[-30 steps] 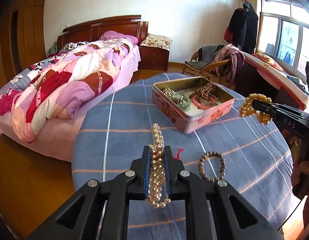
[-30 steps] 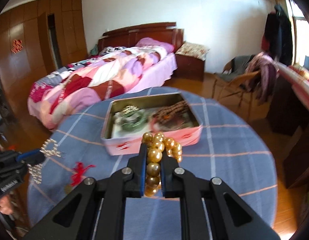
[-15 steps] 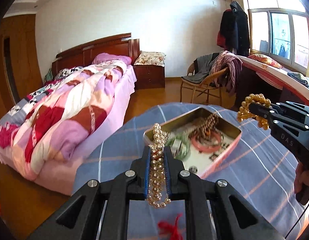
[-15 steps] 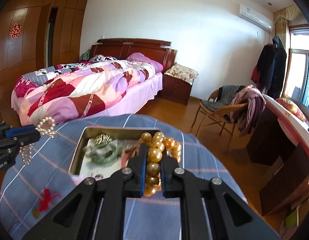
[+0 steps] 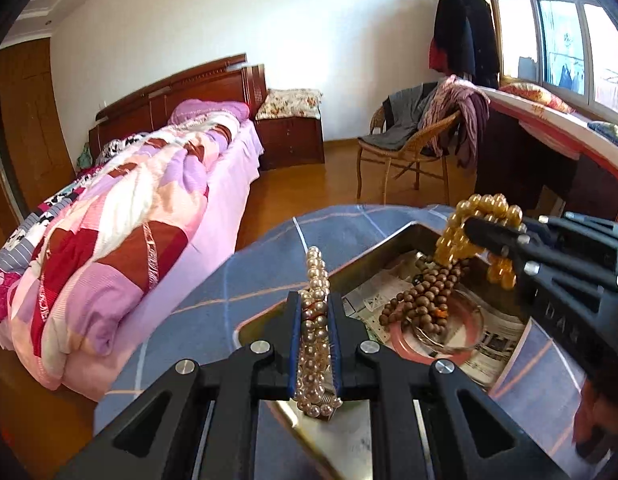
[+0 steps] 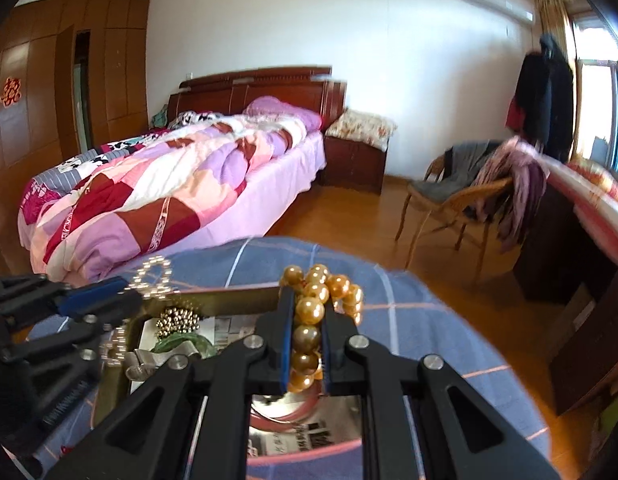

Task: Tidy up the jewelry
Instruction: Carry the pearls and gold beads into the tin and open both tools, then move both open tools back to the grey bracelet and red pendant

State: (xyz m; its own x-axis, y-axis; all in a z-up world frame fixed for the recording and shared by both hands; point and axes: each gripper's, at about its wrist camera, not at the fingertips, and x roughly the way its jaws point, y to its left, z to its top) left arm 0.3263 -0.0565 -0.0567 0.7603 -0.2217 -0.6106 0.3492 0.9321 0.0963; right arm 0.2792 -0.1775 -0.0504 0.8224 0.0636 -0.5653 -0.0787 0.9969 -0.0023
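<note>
round table (image 5: 213, 292) in a blue checked cloth, open tin (image 5: 393, 248) on it, both grippers over the tin: left gripper (image 5: 315, 308) clamped on a pearl strand (image 5: 317, 268), right gripper (image 6: 307, 312) pinching a gold bead bracelet (image 6: 309, 310)

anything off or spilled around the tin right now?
Nothing stands out. Left claw grips the pearl strand, right claw the gold bead bracelet, both over the open tin; nothing spilled on the visible tablecloth.
</note>
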